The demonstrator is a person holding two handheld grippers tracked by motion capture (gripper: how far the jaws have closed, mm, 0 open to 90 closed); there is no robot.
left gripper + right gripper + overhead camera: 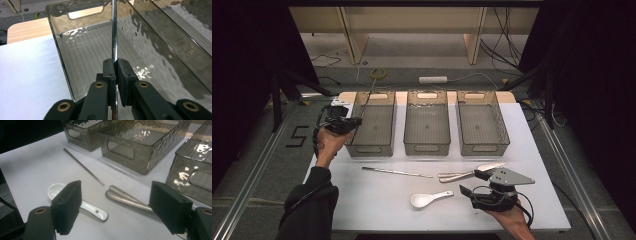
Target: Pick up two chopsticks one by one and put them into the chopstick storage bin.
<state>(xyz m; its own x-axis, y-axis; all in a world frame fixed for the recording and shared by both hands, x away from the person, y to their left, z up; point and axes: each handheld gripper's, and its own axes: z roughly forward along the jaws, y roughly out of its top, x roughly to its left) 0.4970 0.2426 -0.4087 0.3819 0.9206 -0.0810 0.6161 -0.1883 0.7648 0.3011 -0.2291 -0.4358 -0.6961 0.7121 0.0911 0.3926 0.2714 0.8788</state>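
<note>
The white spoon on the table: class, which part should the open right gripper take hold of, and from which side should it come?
Grip the white spoon by its flat handle, probably near the end with the hole, coming from above with one of the fingers on each long edge. The handle lies flat and narrow on the table, pointing toward the right gripper; the bowl is wider and rounded, so likelier to slip.

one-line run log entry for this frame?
left gripper: shut on chopstick, over left bin | right gripper: open, above spoons

Three bins (427,127) stand side by side, walling off the far half of the table (377,200). In front, a rod (397,172), spoons (464,174) and a ladle (429,199) lie scattered, bare table between them.
</note>
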